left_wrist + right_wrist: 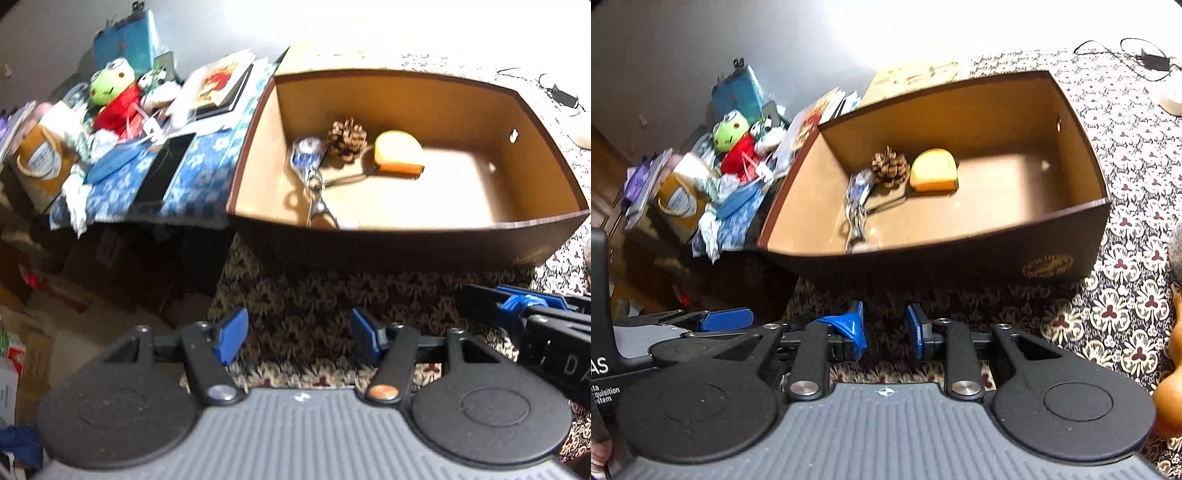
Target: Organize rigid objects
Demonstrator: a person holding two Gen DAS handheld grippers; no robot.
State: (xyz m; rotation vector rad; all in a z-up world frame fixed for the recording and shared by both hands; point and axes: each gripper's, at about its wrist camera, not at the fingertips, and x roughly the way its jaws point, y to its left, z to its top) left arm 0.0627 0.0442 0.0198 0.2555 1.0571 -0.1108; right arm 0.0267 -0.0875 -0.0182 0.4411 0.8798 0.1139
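Box (424,92), brown and open at the top, sits on a flower-patterned cloth (306,295) and holds three things, all in its left half. A pine cone (347,138) rests near the back wall. Just right of it lies a yellow tape measure (399,151). Left of the cone, along the left wall, lies a bunch of keys (308,162) with a blue and white fob, its metal rings trailing toward the front wall. The right half of the box floor is bare.

Both grippers hang over the cloth in front of the box. The left gripper (295,341) has its blue pads spread wide with nothing between them. The right gripper (886,328) is parted more narrowly and also holds nothing.

Beyond the left edge of the cloth stands a lower surface under a blue and white cloth (199,177), crowded with clutter: a green frog toy (110,92) in red, a book (218,85) and a black phone (162,170). A charger and cable (1152,59) lie near the far right corner of the patterned cloth. Cardboard boxes (44,332) sit on the floor to the left.
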